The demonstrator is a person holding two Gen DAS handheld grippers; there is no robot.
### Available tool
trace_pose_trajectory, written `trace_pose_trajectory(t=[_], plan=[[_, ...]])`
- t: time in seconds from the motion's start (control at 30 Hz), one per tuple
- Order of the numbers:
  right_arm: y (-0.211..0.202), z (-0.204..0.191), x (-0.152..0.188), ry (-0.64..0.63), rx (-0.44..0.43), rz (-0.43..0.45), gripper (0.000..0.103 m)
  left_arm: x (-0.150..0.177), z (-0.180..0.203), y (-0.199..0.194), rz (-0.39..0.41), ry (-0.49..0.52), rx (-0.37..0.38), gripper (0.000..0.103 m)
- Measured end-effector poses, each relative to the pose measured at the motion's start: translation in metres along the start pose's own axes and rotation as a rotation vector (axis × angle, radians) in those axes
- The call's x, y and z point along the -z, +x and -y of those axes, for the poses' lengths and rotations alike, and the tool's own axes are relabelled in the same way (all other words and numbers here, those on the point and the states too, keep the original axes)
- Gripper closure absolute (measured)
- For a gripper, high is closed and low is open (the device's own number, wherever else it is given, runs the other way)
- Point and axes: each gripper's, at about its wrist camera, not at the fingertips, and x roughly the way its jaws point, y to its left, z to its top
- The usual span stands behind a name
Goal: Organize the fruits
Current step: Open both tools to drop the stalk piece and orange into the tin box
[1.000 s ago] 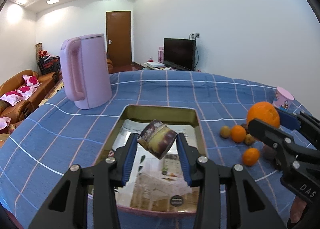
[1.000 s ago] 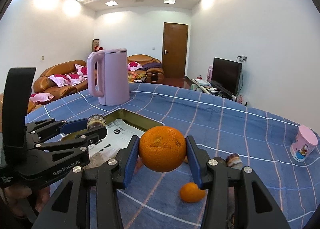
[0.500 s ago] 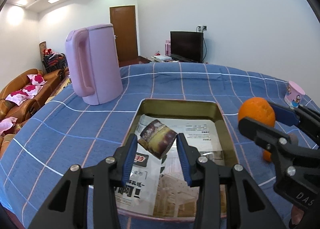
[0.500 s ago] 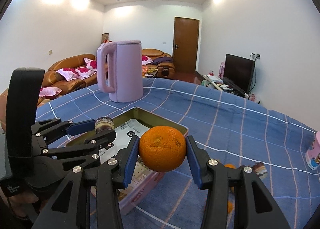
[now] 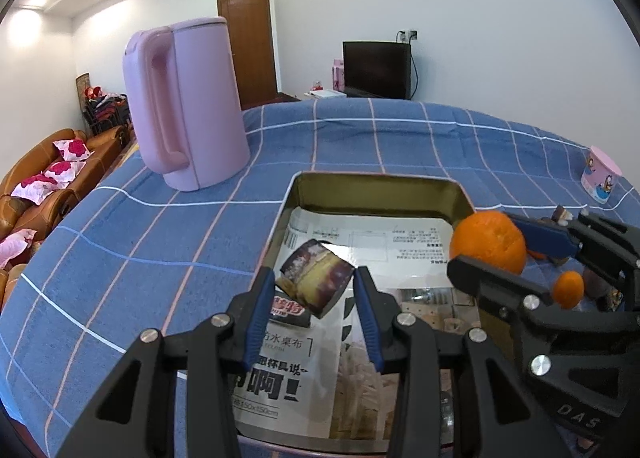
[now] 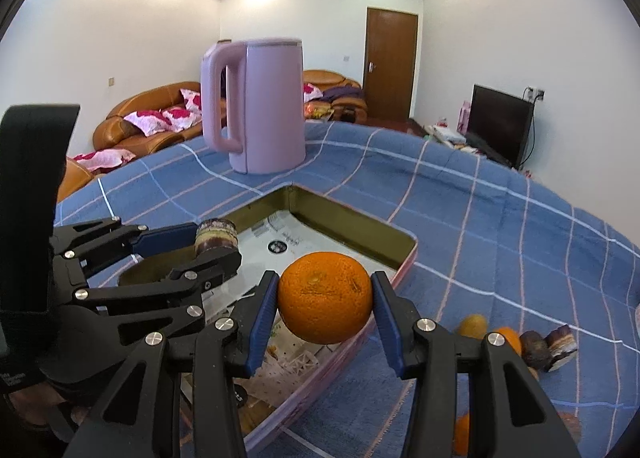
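Note:
My left gripper [image 5: 316,290] is shut on a brown and yellow cake piece [image 5: 317,282] and holds it above the left side of the metal tray [image 5: 380,181], which is lined with newspaper. My right gripper [image 6: 325,300] is shut on a large orange [image 6: 325,298] and holds it over the tray's right rim [image 6: 404,254]. The orange also shows in the left wrist view [image 5: 488,242], and the cake piece in the right wrist view [image 6: 216,236]. Small oranges [image 6: 508,338] and a yellowish fruit [image 6: 473,325] lie on the blue checked cloth right of the tray.
A tall pink kettle [image 5: 186,105] stands on the cloth beyond the tray's left corner. More cake pieces [image 6: 550,344] lie by the small fruits. A pink cup [image 5: 602,175] stands at the far right. Sofas, a door and a TV are behind the table.
Both grippers have moved forward and left toward the tray. The cake piece is now over the tray's left part, and the orange has come from beside the tray to over its right rim.

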Motion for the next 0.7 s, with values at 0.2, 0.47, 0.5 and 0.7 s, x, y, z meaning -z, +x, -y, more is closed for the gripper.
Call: trace_pose_trajectory(t=[0.2,0.47,0.5,0.7], plan=[[0.002,0.001,0.002,0.008,-0.024,-0.01,0.054,0.001,0.0,0.0,-0.009,-0.001,-0.006,0.059],[-0.013,0.004,0.002,0.034,-0.025,0.023,0.045,-0.001,-0.003,-0.017,0.032,-0.027,-0.006,0.034],[-0.018,0.005,0.002,0.037,-0.022,0.033,0.045,-0.001,-0.002,-0.022,0.047,-0.03,-0.005,0.026],[-0.057,0.013,0.02,0.038,0.066,0.07,0.038,-0.002,0.019,-0.041,0.096,-0.011,0.046,0.013]])
